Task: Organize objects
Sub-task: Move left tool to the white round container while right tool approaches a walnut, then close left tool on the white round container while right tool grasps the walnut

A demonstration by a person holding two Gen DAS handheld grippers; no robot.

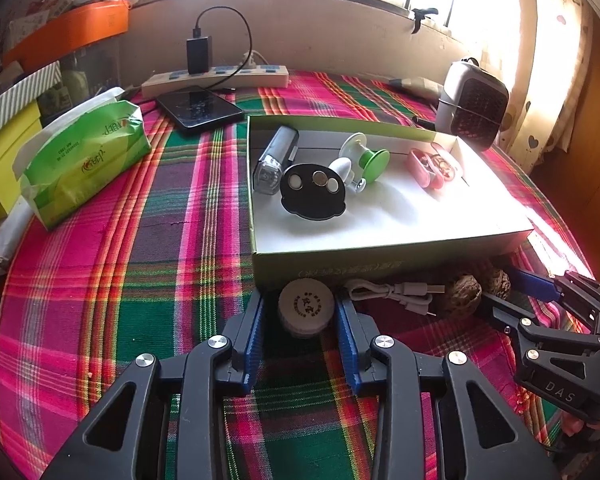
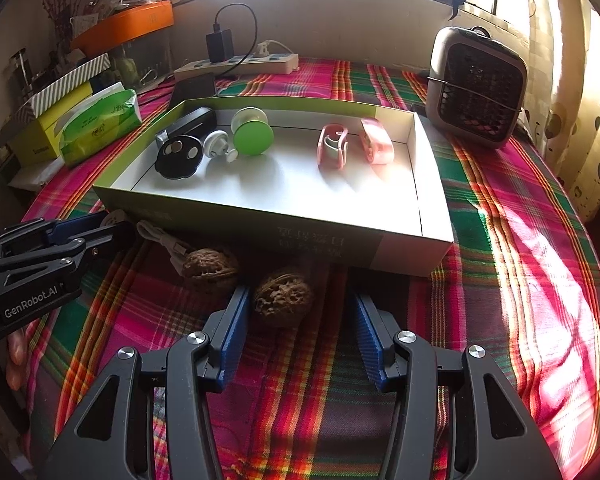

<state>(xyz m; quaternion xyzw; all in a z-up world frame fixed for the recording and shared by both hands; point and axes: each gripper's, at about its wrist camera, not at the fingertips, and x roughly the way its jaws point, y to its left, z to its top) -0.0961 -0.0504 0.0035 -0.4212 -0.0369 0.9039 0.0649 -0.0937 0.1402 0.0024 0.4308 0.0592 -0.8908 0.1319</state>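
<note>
Between the spread blue pads of the left gripper (image 1: 300,308) sits a round white jar (image 1: 306,311), touching neither pad clearly, just before the green-walled box (image 1: 320,270). Rightward lie a white cable (image 1: 396,295) and two walnuts; one walnut (image 2: 283,299) rests between the right gripper (image 2: 298,320)'s wide-spread jaws, nearer the left pad. Plaid tablecloth (image 1: 160,240) below, sunlit window behind.

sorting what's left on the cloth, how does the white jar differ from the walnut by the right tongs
The white jar is smooth, pale and round-lidded; the walnut is brown and wrinkled. The jar sits between the left tongs; the walnut lies nearer one finger of the open right tongs. Both rest outside the box.
</note>
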